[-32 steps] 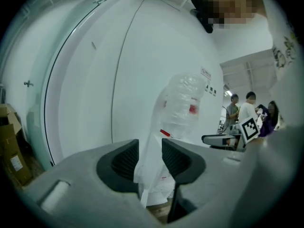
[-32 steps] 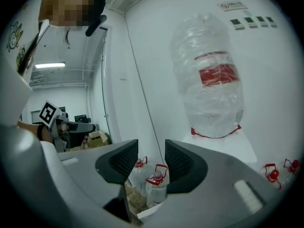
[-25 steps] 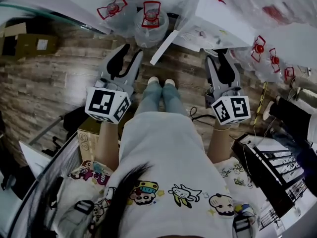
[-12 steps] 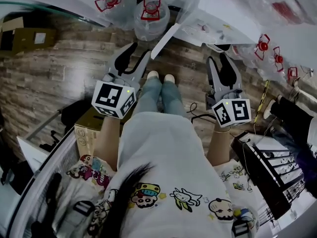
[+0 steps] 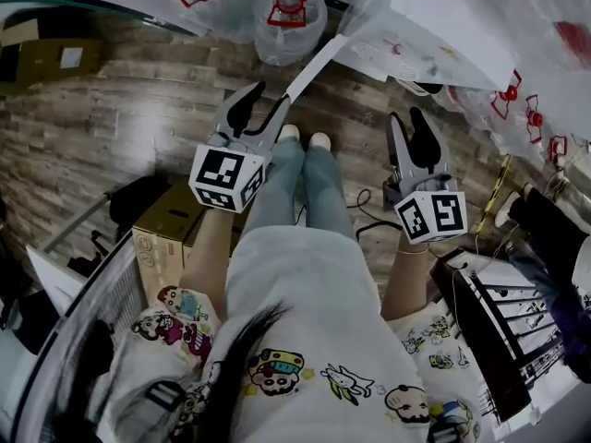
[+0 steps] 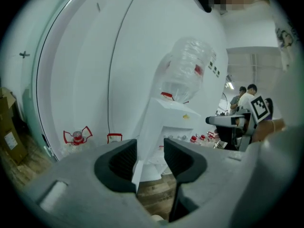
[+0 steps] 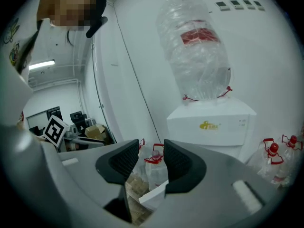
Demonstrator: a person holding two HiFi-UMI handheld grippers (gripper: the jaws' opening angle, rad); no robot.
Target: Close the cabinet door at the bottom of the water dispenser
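Wood-plank floor (image 5: 120, 127) fills most of the head view, and one white water dispenser (image 5: 443, 35) stands at the top right. Its single cabinet door (image 5: 316, 63) hangs open, a white slab slanting from the dispenser's foot down and left across top centre.

I am working two grippers, each carrying one marker cube. The left gripper (image 5: 265, 100) sits left of centre with its tips just beside the door's free end; I cannot tell whether they touch it. In the left gripper view its jaws stand moderately apart and have just been opening. The door's edge shows through the gap beyond them, but neither pad presses on it and nothing is held. The right gripper (image 5: 406, 123) sits right of centre, apart from the door. Its jaws are also partly open and empty.

One large clear bottle (image 7: 197, 46) is upended on the dispenser. I count two red-handled jugs (image 5: 288, 7) along the top of the head view and three more red handles (image 5: 531, 118) down the right edge. Two cardboard boxes (image 5: 55, 58) lie on the floor, one at upper left and one at lower left by my left arm. Two shoes (image 5: 289, 134) show between the grippers.
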